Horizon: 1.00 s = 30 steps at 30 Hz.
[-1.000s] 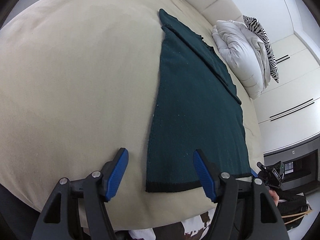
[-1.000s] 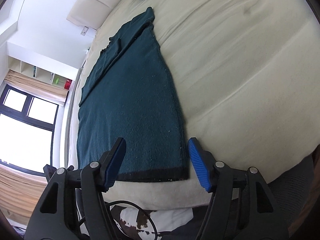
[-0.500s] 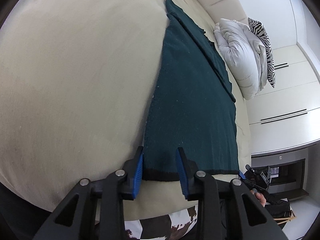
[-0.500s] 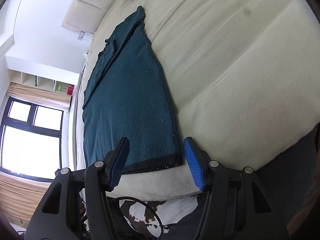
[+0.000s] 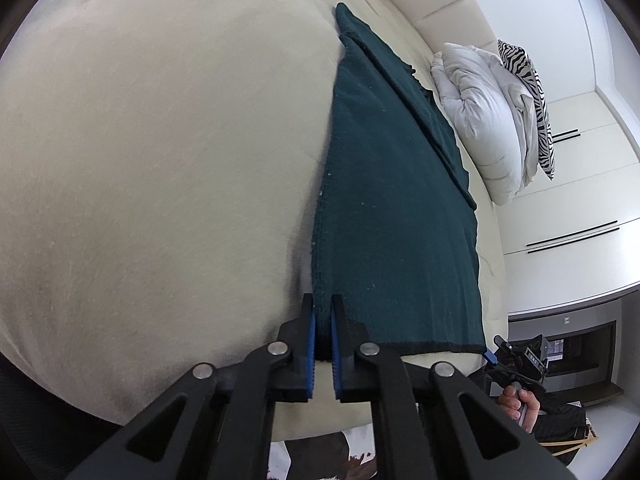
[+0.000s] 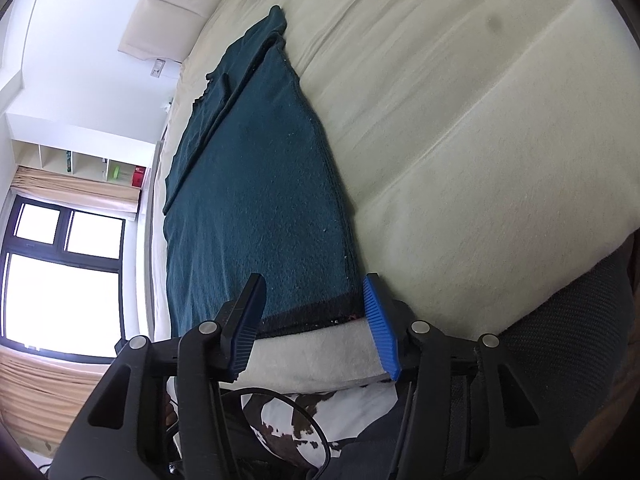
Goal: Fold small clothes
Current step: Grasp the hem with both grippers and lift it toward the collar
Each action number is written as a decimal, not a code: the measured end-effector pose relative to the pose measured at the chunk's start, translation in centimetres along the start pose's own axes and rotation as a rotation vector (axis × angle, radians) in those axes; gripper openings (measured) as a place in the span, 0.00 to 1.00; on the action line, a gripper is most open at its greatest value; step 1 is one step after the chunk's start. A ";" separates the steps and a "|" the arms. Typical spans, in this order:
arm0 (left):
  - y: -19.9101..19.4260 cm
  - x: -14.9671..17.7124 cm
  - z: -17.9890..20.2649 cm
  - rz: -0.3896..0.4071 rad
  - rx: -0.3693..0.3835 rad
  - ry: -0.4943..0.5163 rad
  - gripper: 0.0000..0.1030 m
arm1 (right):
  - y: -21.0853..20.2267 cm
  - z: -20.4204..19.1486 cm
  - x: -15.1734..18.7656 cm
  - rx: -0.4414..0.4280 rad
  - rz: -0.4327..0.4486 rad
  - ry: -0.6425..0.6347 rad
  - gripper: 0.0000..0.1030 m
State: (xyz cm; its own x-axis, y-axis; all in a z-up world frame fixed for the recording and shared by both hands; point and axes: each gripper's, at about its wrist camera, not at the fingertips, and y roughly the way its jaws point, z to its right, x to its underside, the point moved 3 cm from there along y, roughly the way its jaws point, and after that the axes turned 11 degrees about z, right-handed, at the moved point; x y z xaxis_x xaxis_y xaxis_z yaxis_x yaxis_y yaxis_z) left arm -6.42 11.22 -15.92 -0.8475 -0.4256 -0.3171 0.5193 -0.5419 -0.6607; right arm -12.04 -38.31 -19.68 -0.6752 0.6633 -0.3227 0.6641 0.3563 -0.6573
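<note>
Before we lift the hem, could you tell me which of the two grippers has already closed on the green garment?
The left gripper: its pads pinch the green garment at a hem corner. The right gripper has just been closing, still apart around the other corner.

A dark teal knit garment [image 5: 392, 208] lies flat and lengthwise on the cream bed [image 5: 160, 160], a narrow folded strip running along one long side, its black-trimmed near hem square to the bed's edge.

This is a home bedroom: a wide cream bed [image 5: 160, 160] has a padded headboard [image 5: 432, 12] at its far end, a white duvet [image 5: 480, 116] beside it, and white wardrobe doors [image 5: 580, 184] behind it.
</note>
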 end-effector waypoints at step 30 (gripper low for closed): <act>-3.4 -4.9 5.5 0.151 0.249 -0.022 0.06 | -0.5 -5.7 -2.9 -0.160 0.094 -0.066 0.05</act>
State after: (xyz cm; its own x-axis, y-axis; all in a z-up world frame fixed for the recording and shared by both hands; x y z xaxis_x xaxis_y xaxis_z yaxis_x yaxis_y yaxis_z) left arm -3.46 11.20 -8.39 -0.7572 -0.5295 -0.3825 0.6529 -0.6309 -0.4191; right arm -8.58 -36.61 -14.52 -0.6235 0.6563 -0.4248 0.7645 0.3979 -0.5072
